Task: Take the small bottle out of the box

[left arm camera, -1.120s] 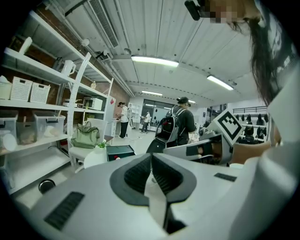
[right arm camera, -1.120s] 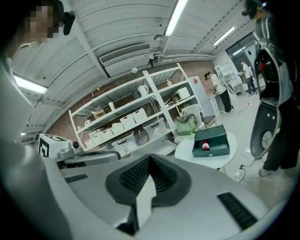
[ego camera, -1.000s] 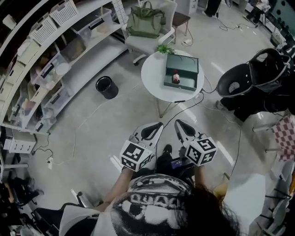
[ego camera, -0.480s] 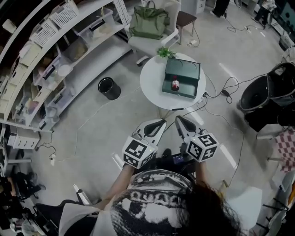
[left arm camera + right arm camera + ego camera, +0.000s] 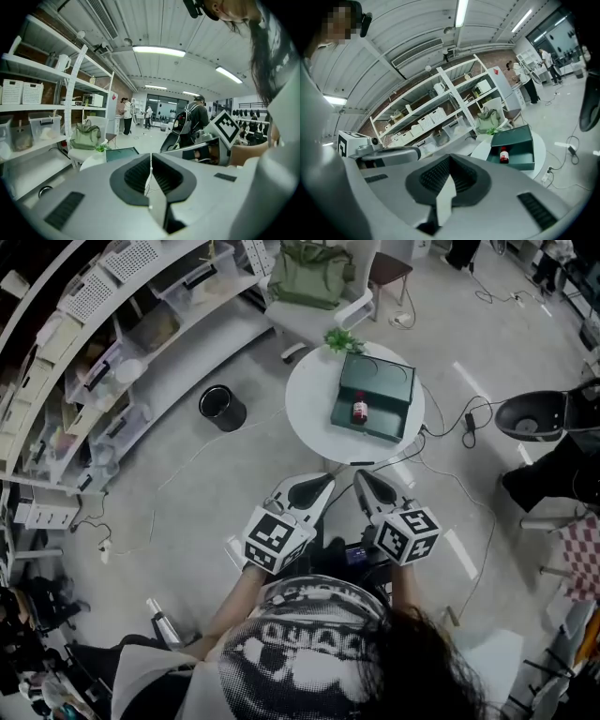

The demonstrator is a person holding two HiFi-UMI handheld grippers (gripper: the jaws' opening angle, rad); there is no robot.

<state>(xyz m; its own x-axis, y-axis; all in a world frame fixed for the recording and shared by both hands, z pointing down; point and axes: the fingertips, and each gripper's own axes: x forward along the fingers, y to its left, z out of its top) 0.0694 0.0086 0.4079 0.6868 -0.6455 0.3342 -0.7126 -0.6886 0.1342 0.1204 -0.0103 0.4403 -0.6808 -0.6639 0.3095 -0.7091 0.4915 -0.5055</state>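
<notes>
1. The room is a workshop with a pale floor and loose cables. Shelves [image 5: 94,352] run along the left, and a black bin [image 5: 222,409] stands on the floor beside them.
2. The left gripper [image 5: 322,486] is held low in front of the person. Its jaws are pressed together with nothing between them. It is well apart from the table.
3. The round table [image 5: 309,399] carries the open green box [image 5: 380,381]. The bottle [image 5: 360,410] sits inside the box, near the front wall and left of centre. It has a red body and a dark cap, and I cannot tell whether it lies flat or stands.
   - It looks small, rigid and light. It is probably glass, so it would be smooth, apt to slip and breakable if dropped.
   - The best hold is likely across the red body just below the neck, not on the cap. The approach should come from above, since the box walls sit close around it.
4. The right gripper [image 5: 362,480] is just beside the left one. Its jaws are also together and empty, and it is equally far from the box. The right gripper view looks straight at the bottle, so this gripper seems the better placed, and its jaws must part before it can take hold.
</notes>
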